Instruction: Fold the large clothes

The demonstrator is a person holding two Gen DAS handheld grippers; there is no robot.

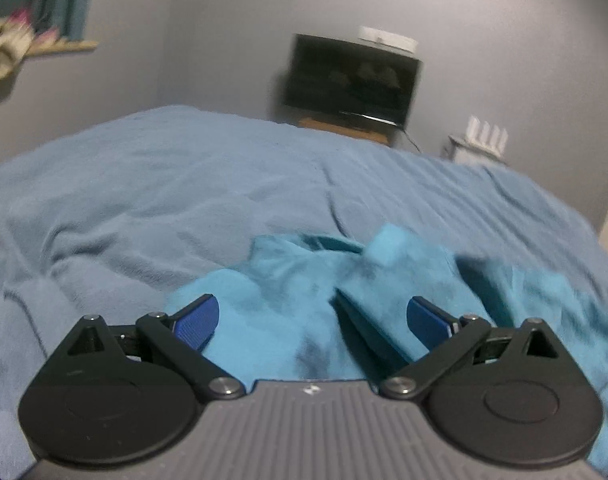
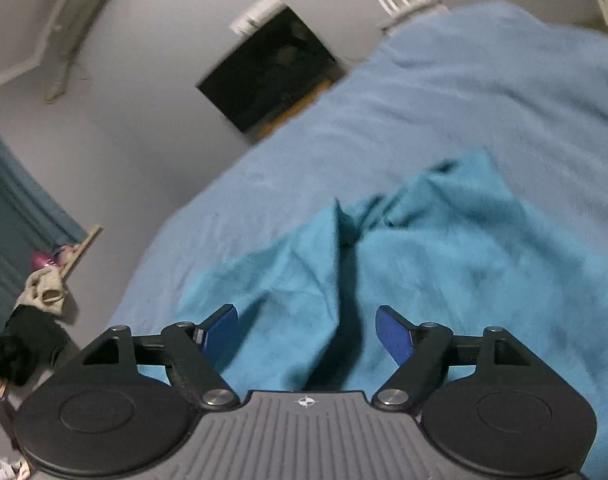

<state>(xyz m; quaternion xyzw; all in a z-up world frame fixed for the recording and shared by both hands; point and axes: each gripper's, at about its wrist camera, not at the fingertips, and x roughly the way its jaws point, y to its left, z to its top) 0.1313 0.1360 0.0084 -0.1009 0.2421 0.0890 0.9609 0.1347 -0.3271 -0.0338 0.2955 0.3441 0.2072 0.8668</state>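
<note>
Jaws of the left gripper (image 1: 313, 322) stand apart over a crumpled turquoise garment (image 1: 288, 304) lying on the near side of the blue bed (image 1: 184, 184). Right wrist view: right gripper (image 2: 309, 334) jaws likewise apart above the same garment (image 2: 444, 248), rumpled on the bed (image 2: 444, 92).

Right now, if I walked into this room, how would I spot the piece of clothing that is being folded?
Find the big bed under its pale blue blanket, which faces a dark television against the wall. The garment lies crumpled on the near side of it, in front of both open grippers. Its bright turquoise stands out from the duller, greyer blue blanket beneath.
</note>
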